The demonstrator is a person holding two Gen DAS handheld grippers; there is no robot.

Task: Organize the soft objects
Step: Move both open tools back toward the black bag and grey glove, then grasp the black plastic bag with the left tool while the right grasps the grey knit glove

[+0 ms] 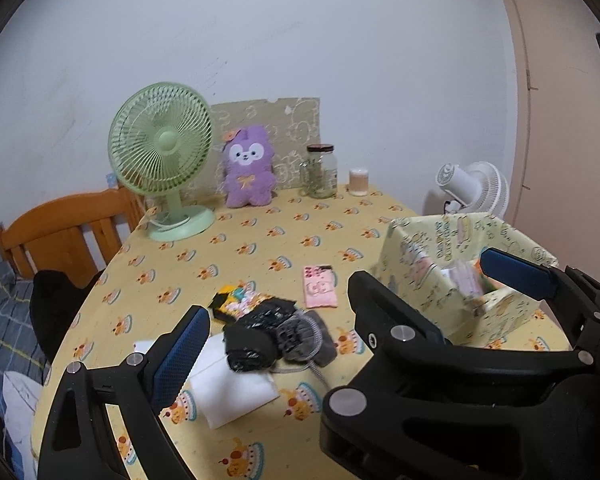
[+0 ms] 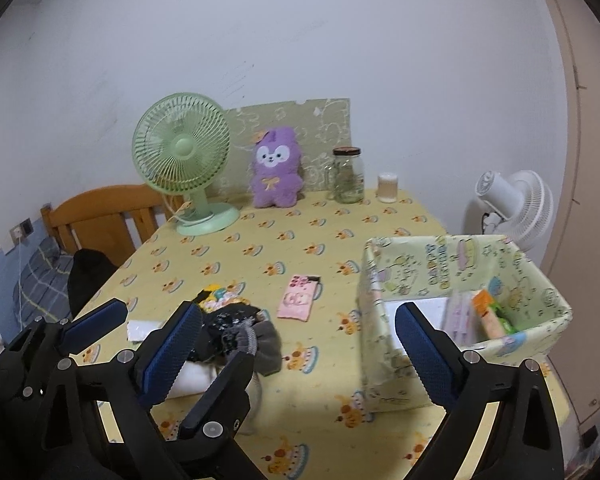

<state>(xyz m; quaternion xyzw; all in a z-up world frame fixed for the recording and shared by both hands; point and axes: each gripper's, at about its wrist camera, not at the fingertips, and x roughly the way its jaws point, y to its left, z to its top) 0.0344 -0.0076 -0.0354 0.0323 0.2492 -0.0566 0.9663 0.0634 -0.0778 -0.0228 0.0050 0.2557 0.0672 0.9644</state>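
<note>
a: right wrist view: the right gripper is hanging released above the table, nothing sitting between its blue pads. the left gripper is showing just to its left, also spread wide and empty.

b: and the soft things?

a: the pile of soft items is lying right ahead of the right gripper's left finger, with a white folded cloth partly hidden behind that finger. the patterned fabric box is standing behind its right finger, a few items inside.

b: further out?

a: a pink case is lying beyond the pile. far ahead, the green fan, the purple plush and a glass jar are lining the wall.
</note>
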